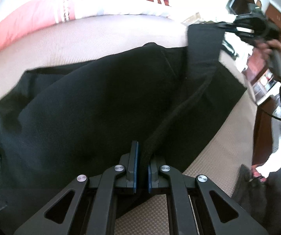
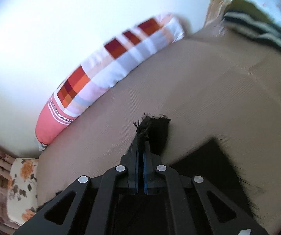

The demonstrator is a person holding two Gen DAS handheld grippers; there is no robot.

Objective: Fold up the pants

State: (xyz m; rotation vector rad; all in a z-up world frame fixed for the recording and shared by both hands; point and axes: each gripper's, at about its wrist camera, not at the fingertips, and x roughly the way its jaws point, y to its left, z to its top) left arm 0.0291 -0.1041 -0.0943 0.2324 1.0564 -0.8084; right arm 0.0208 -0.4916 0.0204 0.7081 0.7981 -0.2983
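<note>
Black pants (image 1: 93, 105) lie spread across a beige mattress (image 1: 93, 39). My left gripper (image 1: 142, 156) is shut on a thick edge of the pants, which runs up between its blue pads. In the left wrist view the right gripper (image 1: 221, 25) appears at the upper right, held by a hand (image 1: 277, 49), lifting a corner of the pants off the bed. In the right wrist view my right gripper (image 2: 141, 139) is shut on a frayed hem of the pants (image 2: 154, 125), with more black cloth (image 2: 215, 168) hanging below at the right.
A checked red, orange and white pillow (image 2: 109, 66) lies along the far side of the mattress by a white wall. A striped dark garment (image 2: 258, 29) rests at the far right corner. A floral cushion (image 2: 21, 186) sits at the lower left. Shelves (image 1: 264, 78) stand beyond the bed's right edge.
</note>
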